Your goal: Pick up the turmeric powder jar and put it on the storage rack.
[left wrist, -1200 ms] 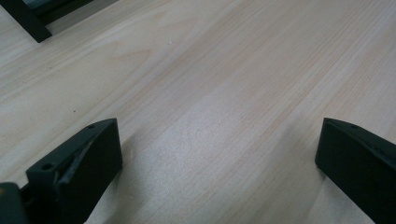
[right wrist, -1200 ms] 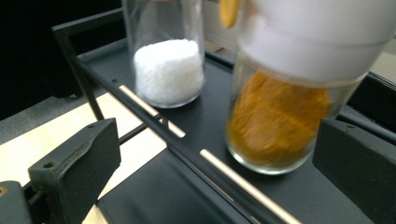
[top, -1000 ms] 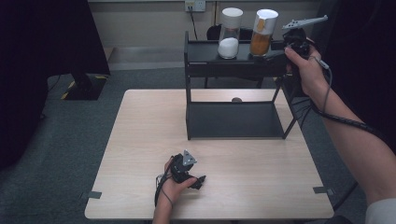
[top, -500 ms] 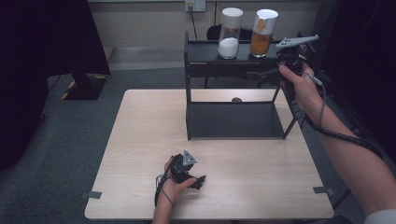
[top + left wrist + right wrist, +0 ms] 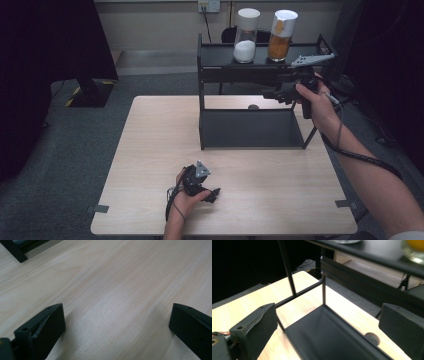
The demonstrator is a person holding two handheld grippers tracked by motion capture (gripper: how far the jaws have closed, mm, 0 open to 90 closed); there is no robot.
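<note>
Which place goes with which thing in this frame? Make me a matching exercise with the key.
Things:
1. jar of white powder
2. jar of orange contents
3. left gripper
4. right gripper

Places:
A. raised beside the rack's right end
B. low over the table's near edge
C. top shelf, left of the other jar
D. top shelf, right of the other jar

Pairs: 1-C, 2-D, 3-B, 4-A
</note>
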